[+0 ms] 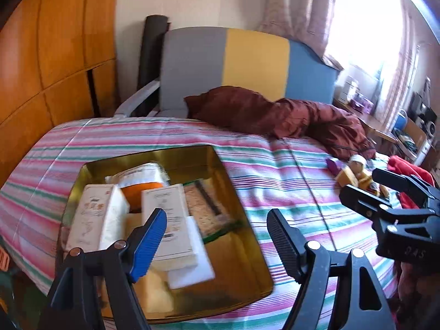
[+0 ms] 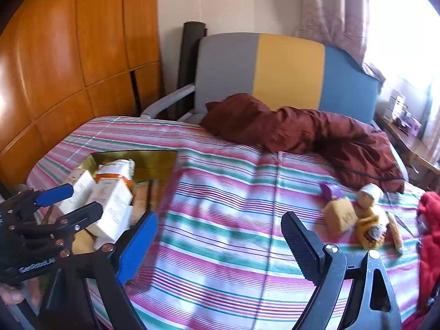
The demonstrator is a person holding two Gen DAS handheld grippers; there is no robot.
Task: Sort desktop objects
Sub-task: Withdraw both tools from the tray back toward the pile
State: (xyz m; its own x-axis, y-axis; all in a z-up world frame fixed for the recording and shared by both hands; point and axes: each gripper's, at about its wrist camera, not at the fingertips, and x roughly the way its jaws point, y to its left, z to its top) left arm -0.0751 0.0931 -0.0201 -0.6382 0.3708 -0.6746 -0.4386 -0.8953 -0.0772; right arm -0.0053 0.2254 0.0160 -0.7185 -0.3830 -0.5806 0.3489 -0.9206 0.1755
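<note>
Surface: striped bedspread (image 2: 220,220) in pink, green and white, spread under everything.
Background: tricolour headboard (image 1: 247,63) at 12 o'clock, wooden wardrobe (image 1: 49,55) at 9 o'clock, maroon quilt (image 2: 316,137) bunched toward 1 o'clock.
Gold tin (image 1: 242,261): at 9 o'clock on the bedspread, holding white boxes (image 1: 170,214) and an orange-capped bottle (image 2: 121,170).
Loose items: tan block (image 2: 339,214), purple piece (image 2: 328,189) and a yellow bundle (image 2: 371,228), clustered at 3 o'clock, well apart from the tin; bundle blurred, possibly a wrapped toy.
Red cloth (image 2: 429,233): far 3 o'clock edge.
Left gripper (image 1: 217,236): jaws spread wide, nothing between them, above the tin.
Right gripper (image 2: 220,236): jaws spread wide, holding nothing, over bare bedspread.
</note>
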